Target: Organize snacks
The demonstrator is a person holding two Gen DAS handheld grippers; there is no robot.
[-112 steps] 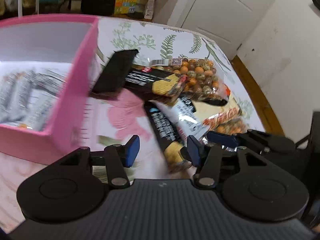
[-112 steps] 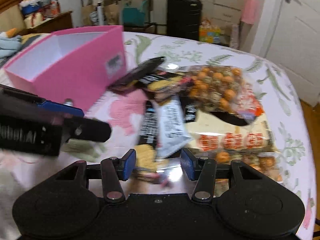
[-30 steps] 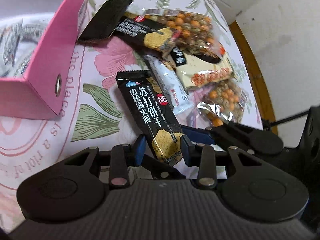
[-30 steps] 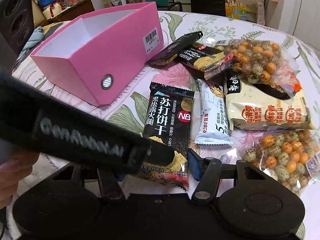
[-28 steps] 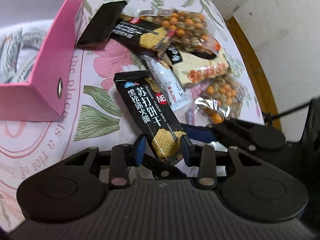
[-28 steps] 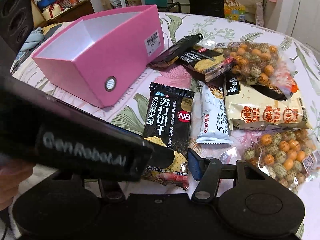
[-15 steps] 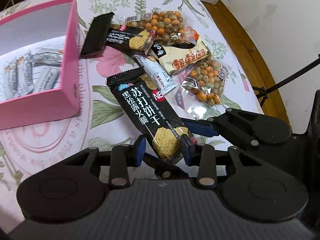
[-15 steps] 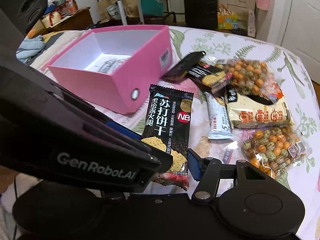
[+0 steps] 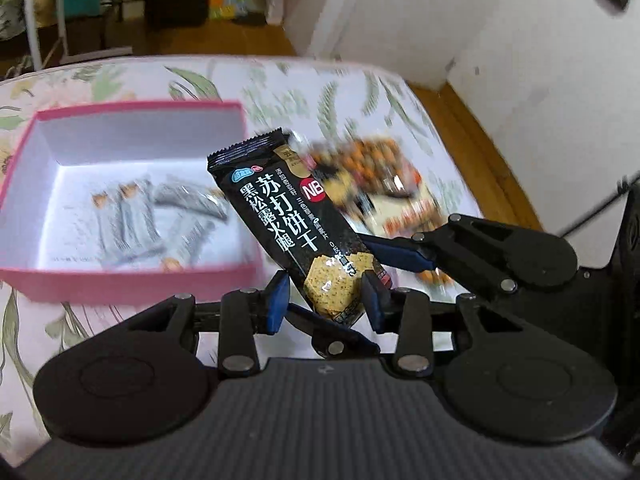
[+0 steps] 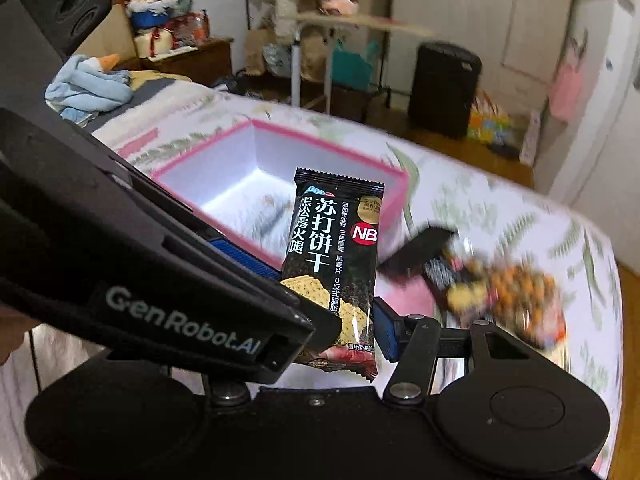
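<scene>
Both grippers hold one black cracker packet (image 9: pixel 298 228) by its lower end, lifted clear of the table. My left gripper (image 9: pixel 325 299) is shut on the packet's sides. My right gripper (image 10: pixel 340 332) is shut on the same packet (image 10: pixel 336 264); its left finger is hidden behind the left gripper's body. The open pink box (image 9: pixel 120 284) lies behind and left of the packet, with several grey snack packets (image 9: pixel 136 220) inside. In the right wrist view the pink box (image 10: pixel 396 192) sits just behind the packet.
A blurred pile of peanut bags and other snack packets (image 9: pixel 372 176) lies right of the box on the floral tablecloth (image 9: pixel 280 80); it also shows in the right wrist view (image 10: pixel 500 288). The table edge and wooden floor (image 9: pixel 472 140) are to the right.
Both grippers have lifted the black cracker packet off the table and swung it up toward the pink box. The view has tilted up, so the room beyond the table shows.
</scene>
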